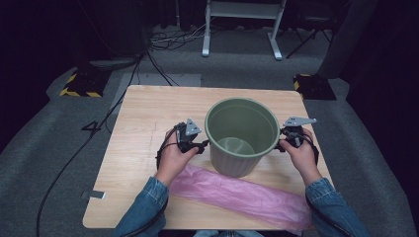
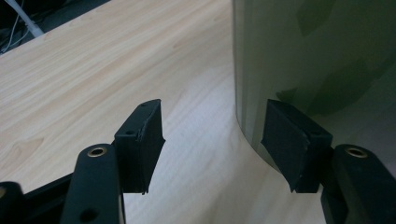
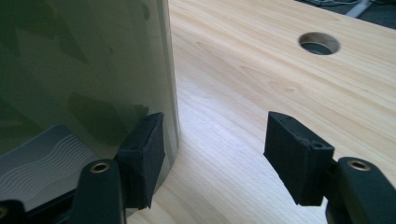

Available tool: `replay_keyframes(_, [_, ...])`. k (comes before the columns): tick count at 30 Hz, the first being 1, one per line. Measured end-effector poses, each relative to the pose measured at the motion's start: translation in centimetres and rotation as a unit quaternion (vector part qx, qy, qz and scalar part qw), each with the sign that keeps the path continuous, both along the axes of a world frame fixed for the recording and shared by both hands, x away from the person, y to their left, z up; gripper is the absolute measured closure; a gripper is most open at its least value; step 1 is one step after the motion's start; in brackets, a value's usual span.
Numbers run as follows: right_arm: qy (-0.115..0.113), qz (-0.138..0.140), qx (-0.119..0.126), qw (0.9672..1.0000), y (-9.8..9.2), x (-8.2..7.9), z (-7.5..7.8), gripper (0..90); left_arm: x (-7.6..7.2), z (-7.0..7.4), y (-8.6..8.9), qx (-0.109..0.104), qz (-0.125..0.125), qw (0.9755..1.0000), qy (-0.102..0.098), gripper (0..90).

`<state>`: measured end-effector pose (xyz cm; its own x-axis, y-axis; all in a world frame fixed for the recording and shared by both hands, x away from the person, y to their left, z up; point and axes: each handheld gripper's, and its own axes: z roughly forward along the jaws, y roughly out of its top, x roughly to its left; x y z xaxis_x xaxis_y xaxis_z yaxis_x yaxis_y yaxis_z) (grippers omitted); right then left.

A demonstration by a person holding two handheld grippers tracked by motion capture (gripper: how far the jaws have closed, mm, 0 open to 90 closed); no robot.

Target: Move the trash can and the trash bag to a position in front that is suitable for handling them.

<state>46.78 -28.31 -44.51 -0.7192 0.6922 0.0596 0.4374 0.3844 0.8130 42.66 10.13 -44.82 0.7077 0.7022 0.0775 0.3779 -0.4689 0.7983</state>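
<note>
Step in hand: getting a two-sided grip on the rim of the sage-green ribbed plastic bin, upright at counter centre on the pale wood-grain counter.

Left tool at the bin's 9 o'clock, right tool at its 3 o'clock, both at rim height.

Left gripper view: jaws apart, straddling the bin wall, one pad outside over bare counter, the other on the inner side; no visible pinch yet. Right gripper view: same picture mirrored, jaws apart, one pad inside against the bin wall, the other well clear outside, round cable hole in the counter beyond. Neither clamped.

Flat translucent pink plastic bag lying at the bin's 6 o'clock, near counter edge, touching or just beside the bin base.

Next, probably: close both tools on the rim together, evenly, then lift or shift the bin level. Risk: uneven squeeze tilts the bin or flexes the thin wall.
</note>
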Motion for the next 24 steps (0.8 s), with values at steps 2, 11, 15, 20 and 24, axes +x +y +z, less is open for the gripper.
replay_keyframes(2, [0.001,0.006,-0.003,1.0000,0.4,-0.5,0.1,38.4,-1.1,-0.1,0.3,-0.004,0.005,1.0000,0.002,38.1])
replay_keyframes(11, [0.009,0.019,-0.017,0.9996,-0.2,-4.9,0.4,27.7,-4.8,-0.7,3.2,0.003,0.012,0.9998,0.017,25.7])
replay_keyframes(15, [0.012,0.034,-0.042,0.9985,-0.9,-8.5,0.6,26.6,-6.4,-1.2,5.0,0.008,0.009,0.9994,0.032,25.7])
replay_keyframes(20, [0.037,0.073,-0.055,0.9951,-0.5,-12.2,-0.2,24.6,-8.2,-1.6,5.8,0.012,0.001,0.9990,0.042,25.5])
replay_keyframes(24, [0.050,0.114,-0.068,0.9899,1.1,-14.4,-1.4,23.0,-9.6,-1.9,6.2,0.014,0.000,0.9990,0.042,25.4])
